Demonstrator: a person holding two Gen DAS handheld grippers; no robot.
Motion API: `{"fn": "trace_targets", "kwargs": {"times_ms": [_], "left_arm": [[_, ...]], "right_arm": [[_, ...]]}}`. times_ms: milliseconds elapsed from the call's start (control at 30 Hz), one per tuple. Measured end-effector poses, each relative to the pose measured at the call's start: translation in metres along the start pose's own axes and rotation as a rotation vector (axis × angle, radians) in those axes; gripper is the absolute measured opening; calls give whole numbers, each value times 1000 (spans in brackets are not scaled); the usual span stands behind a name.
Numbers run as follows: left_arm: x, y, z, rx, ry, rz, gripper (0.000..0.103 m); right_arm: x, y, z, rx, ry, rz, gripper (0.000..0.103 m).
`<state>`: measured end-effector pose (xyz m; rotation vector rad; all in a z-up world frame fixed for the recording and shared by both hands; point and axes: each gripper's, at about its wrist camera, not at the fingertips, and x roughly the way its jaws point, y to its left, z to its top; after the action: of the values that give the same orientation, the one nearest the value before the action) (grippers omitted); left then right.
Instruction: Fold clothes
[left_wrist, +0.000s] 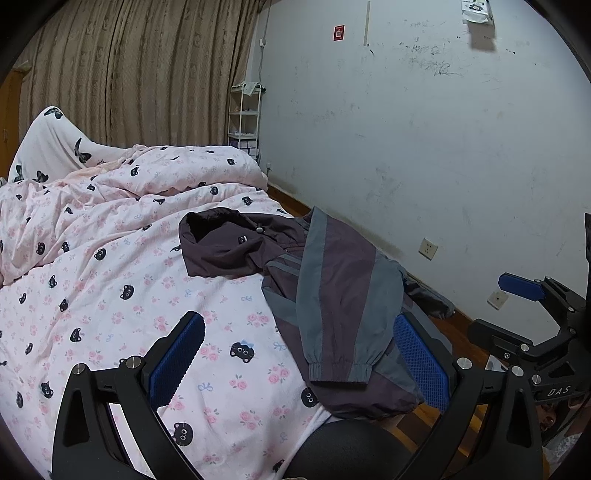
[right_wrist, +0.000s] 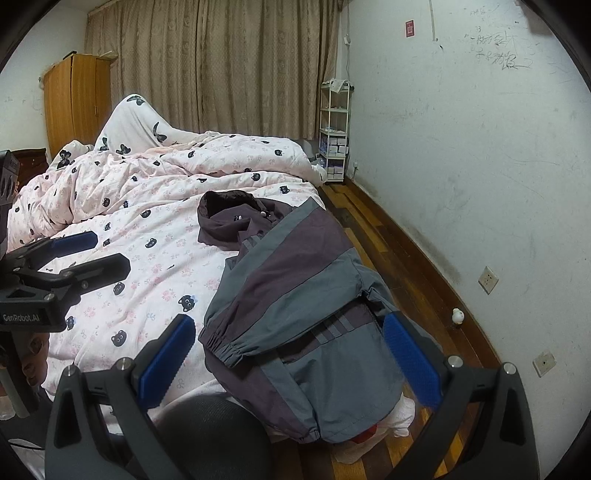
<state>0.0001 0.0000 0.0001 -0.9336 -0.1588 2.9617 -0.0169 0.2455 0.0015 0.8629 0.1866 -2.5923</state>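
Tool R view alone shows wardrobe behind jacket.

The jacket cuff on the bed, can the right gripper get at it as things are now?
Probably yes. The right gripper is open and aimed at the jacket, and the cuff lies on top, near its left finger, uncovered.

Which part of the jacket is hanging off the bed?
The jacket's bottom hem, nearest the grippers, droops over the bed's edge above the wooden floor. The hood and elastic cuff lie on the bedcover.
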Motion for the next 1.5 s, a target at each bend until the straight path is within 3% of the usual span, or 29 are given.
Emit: {"fn": "trace_targets", "kwargs": {"times_ms": [200, 900, 1233, 1500], "left_arm": [[0, -6, -1, 25, 0, 19, 101], [3, 2, 1, -19, 12, -20, 101], [10, 3, -1, -20, 58, -38, 101], [8, 6, -3, -32, 27, 17, 101]], "right_arm": [[-2, 0, -1, 1, -6, 1, 103], [1, 4, 1, -17, 6, 6, 103], [4, 6, 0, -17, 15, 12, 103], [7, 6, -1, -17, 21, 18, 103]]}}
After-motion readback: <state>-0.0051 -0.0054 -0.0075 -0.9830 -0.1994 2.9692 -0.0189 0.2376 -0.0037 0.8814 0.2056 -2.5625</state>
